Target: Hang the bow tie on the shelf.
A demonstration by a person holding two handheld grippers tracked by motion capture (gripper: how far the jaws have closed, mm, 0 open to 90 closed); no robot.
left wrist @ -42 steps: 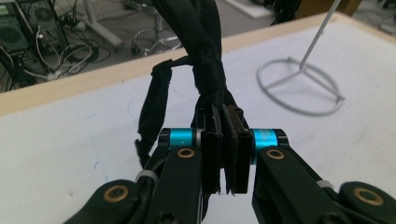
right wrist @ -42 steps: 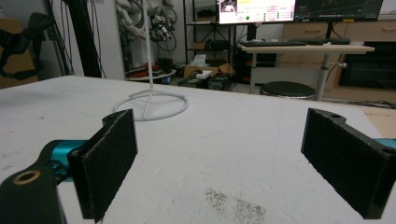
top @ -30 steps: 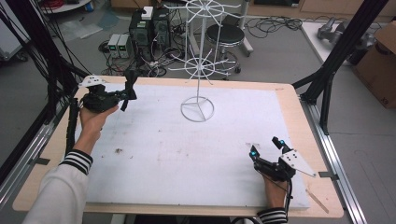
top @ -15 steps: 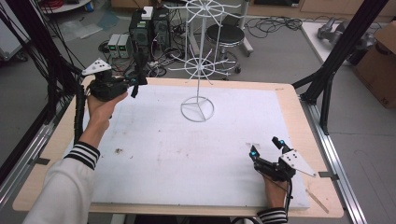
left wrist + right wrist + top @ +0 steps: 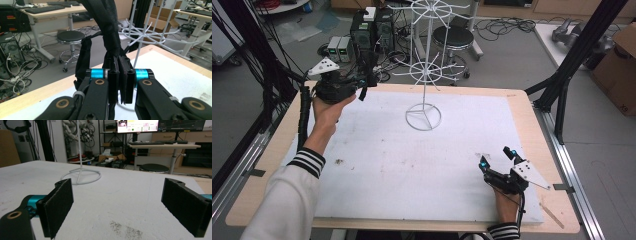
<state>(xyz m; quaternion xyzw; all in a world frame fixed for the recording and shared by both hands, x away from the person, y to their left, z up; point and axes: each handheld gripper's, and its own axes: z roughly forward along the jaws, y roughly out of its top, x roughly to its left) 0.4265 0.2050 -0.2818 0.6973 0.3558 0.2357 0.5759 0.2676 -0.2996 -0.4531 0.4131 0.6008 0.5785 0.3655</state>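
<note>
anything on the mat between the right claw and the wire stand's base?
Nothing. In the high view the white mat lies bare, only smudged, between the right claw and the stand's ring base; the right gripper view agrees.

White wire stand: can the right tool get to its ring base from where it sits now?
Probably yes. The right tool rests open at the near right of the table, and bare white mat lies between it and the white wire stand. The left tool is off to the far left.

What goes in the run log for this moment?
left tongs: shut on black strap, far-left table edge | right tongs: open, near-right on table | white wire rack: standing, nothing hung
</note>
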